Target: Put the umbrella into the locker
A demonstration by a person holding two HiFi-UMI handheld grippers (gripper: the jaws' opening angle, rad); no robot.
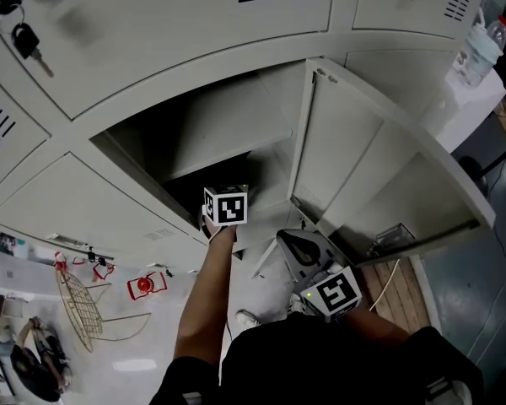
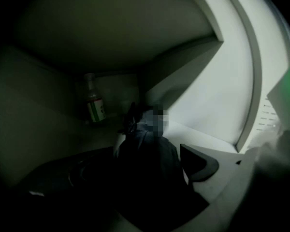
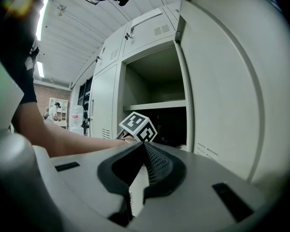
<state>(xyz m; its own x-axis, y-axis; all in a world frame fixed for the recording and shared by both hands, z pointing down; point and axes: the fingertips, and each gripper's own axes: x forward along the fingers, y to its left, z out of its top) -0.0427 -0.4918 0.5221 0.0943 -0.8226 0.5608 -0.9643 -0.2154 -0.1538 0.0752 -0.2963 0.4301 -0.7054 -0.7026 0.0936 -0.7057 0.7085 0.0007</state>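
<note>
1. The umbrella (image 2: 149, 140), dark and folded, lay inside the open locker (image 1: 228, 125), low in the compartment and pointing inward.
2. The left gripper (image 2: 135, 161) reached into that compartment with its fingers spread wide. The umbrella sat between them, but the pads looked clear of it, so I judged it let go.
3. The right gripper (image 3: 144, 153) hung outside, next to the open door (image 1: 363, 167). Its fingers were pressed together with nothing in them.
4. Progress: the placing looked done. What was left was drawing the left gripper out. The door could be swung closed too, though the task did not ask for that.
5. A green-label bottle (image 2: 93, 103) stood upright in the back corner of the compartment, near the umbrella's far end. Its label was green and white, with print too dark and small to read.
6. The marker cube (image 1: 226, 207) carried only black-and-white square patterns, no words.
7. A clear bottle (image 1: 481, 45) stood on a white surface at the far right, and its label was unreadable.
8. Keys (image 1: 21, 36) hung from the lock of an upper door. No writing could be made out on them.
</note>
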